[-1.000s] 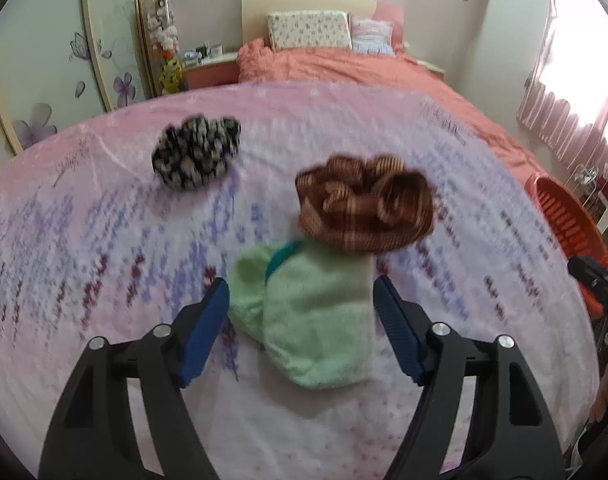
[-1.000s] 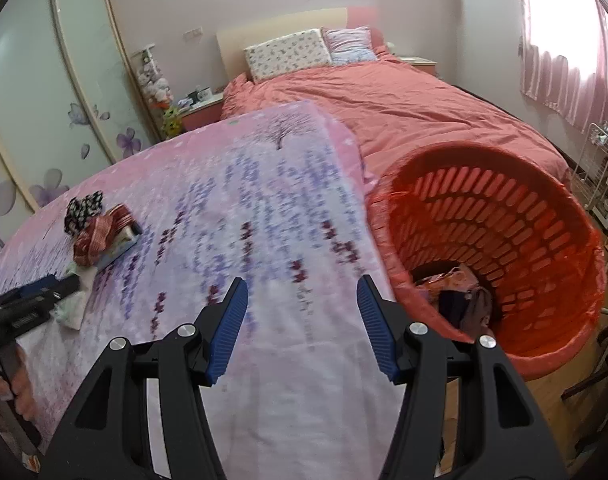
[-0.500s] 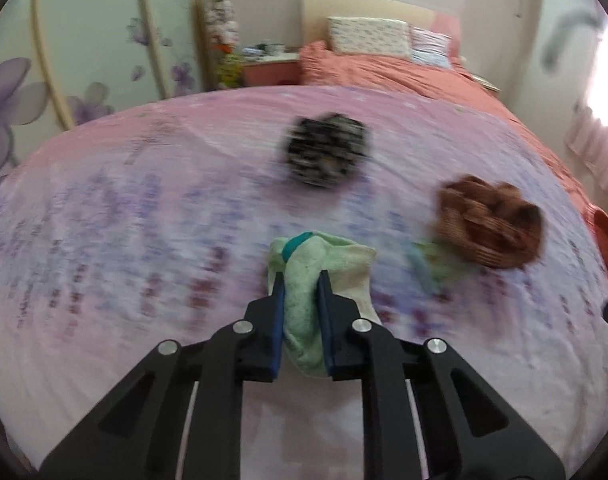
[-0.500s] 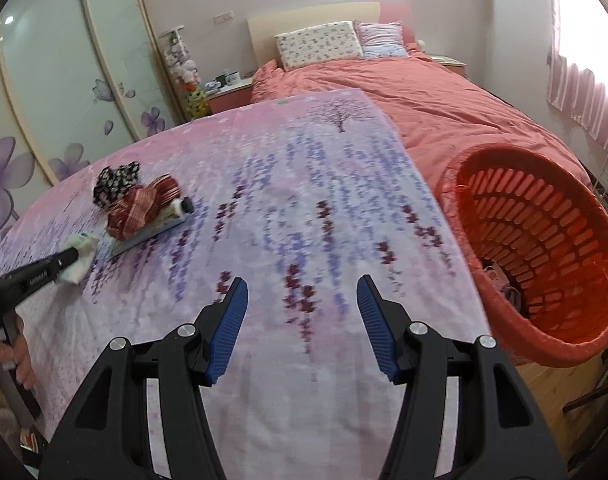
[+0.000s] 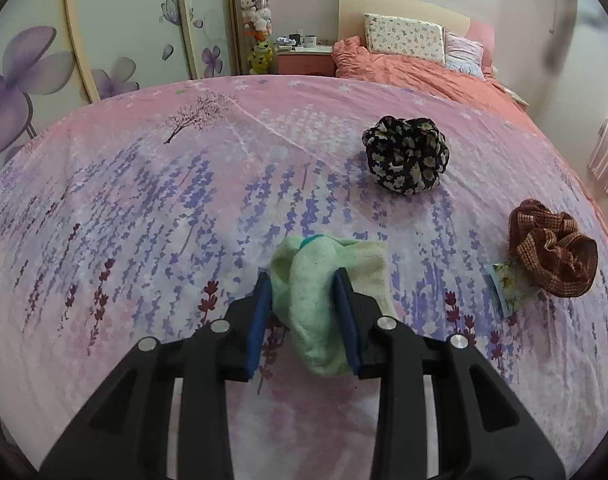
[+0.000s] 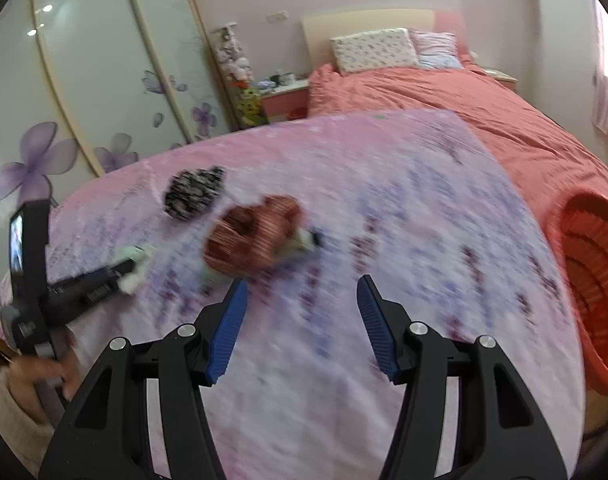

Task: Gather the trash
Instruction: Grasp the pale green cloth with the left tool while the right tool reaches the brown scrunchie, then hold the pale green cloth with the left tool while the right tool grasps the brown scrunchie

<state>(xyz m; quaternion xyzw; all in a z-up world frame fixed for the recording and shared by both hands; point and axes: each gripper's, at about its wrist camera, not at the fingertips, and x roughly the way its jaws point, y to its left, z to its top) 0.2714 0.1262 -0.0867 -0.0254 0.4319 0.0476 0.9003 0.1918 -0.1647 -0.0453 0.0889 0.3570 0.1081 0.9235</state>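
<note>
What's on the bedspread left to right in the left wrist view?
Green cloth between the left tool's pads → black floral cloth ball → small floral packet → brown checked cloth bundle, lying over the packet's right end.

Left gripper pinches a pale green cloth on a lavender-print bedspread.

Its jaws, which have just been opening a little, have the bunched cloth between their blue pads, both pads pressing its sides. Beyond it lies a crumpled black floral cloth; to the right, a brown checked cloth rests against a small daisy-print packet. Behind are an orange-covered bed and two pillows.
</note>
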